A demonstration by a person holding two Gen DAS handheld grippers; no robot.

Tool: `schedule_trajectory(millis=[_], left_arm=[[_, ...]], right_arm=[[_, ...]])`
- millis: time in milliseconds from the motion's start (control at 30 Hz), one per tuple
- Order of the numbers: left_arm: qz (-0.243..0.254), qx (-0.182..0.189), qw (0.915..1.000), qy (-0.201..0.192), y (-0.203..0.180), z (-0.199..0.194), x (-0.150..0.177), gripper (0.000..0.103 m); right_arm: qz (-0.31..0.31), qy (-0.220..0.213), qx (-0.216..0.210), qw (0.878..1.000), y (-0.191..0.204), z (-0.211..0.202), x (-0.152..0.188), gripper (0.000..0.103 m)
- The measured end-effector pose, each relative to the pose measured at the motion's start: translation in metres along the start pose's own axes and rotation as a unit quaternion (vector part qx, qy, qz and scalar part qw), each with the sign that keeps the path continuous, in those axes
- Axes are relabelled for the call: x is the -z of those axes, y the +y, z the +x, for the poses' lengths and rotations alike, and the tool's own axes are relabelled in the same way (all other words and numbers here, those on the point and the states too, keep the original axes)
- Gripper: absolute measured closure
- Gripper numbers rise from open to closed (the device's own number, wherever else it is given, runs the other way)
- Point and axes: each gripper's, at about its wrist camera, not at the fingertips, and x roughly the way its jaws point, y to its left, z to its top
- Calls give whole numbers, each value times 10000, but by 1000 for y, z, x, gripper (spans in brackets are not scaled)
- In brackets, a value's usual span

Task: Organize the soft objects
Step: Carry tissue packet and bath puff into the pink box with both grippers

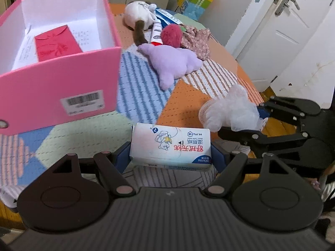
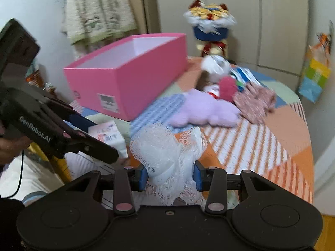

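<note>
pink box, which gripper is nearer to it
Left. The left gripper, holding a wipes pack, is just in front of the pink box; the right gripper is farther off.

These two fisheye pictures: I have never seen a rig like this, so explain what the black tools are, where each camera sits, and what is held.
A person holds a two-finger gripper in each hand, each with its own camera looking forward along its fingers. In the left view, the left gripper clamps a pack of wet tissues. In the right view, the right gripper clamps a white mesh sponge. On the patterned mat stand a pink box, a purple plush toy and other soft things.
</note>
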Motion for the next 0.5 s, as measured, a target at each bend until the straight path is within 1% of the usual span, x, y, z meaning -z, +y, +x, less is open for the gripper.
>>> schedule_trajectory(millis=[133,300,433,500], left_arm=[[105,-184,9997,-91,7,-22,4,26],[95,-51,9999,-24,21,-54,7,26],[163,-76,9998,-41,30,-78,6,26],[249,-82,9996,-86,34,-91,3,26]], right_arm=[[-208,-45,-117,9997,16,-7,-14,56],[-498,-66,-342,9981,39,-18,-40,56],[-696,-23,-552,9960,59,-20,-63,56],[-776,-17,-561,9954,69,-19,-75,55]])
